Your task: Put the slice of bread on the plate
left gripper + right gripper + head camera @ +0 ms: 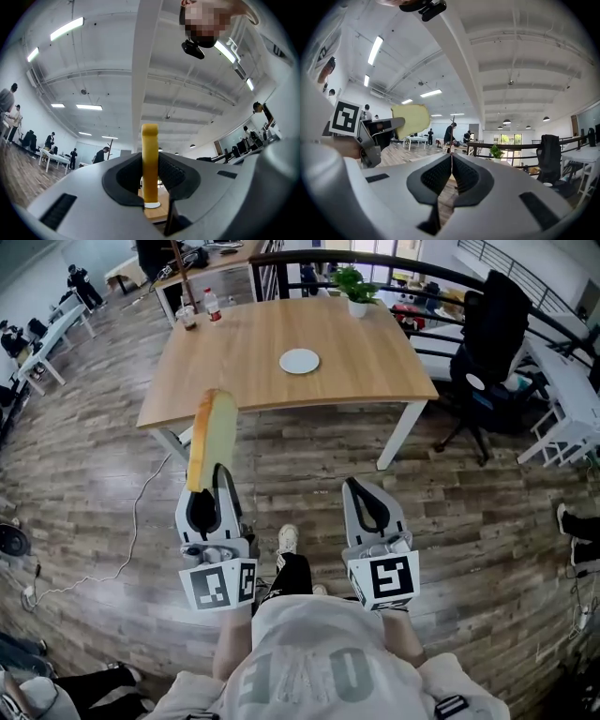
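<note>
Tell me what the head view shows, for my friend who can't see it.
The left gripper holds a slice of bread upright on its edge above a wooden floor. The right gripper beside it is shut and empty. Ahead stands a wooden table with a small white plate on it.

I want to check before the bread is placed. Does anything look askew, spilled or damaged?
Nothing spilled or damaged. Only the bread slice stands out: the left tool clamps it on edge, upright, not flat. The plate lies level on the table.
</note>
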`<state>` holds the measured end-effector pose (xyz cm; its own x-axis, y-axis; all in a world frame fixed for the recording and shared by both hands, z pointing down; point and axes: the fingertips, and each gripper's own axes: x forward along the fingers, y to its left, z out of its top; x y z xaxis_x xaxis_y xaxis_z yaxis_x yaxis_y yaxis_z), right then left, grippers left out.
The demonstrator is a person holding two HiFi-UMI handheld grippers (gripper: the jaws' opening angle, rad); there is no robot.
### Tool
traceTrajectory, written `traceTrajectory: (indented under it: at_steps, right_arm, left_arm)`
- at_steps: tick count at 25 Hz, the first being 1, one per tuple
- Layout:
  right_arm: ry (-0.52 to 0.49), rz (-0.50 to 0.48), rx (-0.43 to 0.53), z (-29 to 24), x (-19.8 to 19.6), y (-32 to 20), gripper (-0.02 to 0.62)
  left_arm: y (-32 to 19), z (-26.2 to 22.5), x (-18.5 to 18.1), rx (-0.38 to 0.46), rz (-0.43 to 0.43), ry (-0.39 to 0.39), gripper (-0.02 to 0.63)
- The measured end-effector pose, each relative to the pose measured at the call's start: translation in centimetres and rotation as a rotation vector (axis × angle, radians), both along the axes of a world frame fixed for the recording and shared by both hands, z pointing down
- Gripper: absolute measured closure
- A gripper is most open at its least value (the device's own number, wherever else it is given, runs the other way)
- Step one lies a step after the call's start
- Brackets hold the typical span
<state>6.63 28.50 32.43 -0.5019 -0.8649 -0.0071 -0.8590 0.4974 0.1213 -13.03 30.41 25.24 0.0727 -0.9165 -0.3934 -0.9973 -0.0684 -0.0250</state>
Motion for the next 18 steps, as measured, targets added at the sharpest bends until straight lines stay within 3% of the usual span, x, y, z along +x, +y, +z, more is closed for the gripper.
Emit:
traceTrajectory:
  at_steps: [4, 9, 13, 18]
  right_arm:
    - [-0.004, 0.03, -0.017, 0.1, 1.2, -1.7, 0.577]
    - [0.01, 0.028, -0.049, 1.1, 0.5, -3.2, 0.577]
    - [0.072, -0.002, -0.027, 1.7, -1.1, -4.8, 0.577]
    - [0.044, 0.003, -0.06, 2.4, -1.4, -7.9, 0.577]
  left_arm:
    - [-1.4, 0.5, 0.4, -0.008, 0.027, 0.027, 0.517]
    - [-2.8, 1.2, -0.2, -0.004, 0.097, 0.12, 0.517]
    - [-5.1, 1.7, -1.0, -0.021, 0.085, 0.111, 0.517]
    - [-8.7, 2.1, -1.5, -0.028, 0.102, 0.124, 0.517]
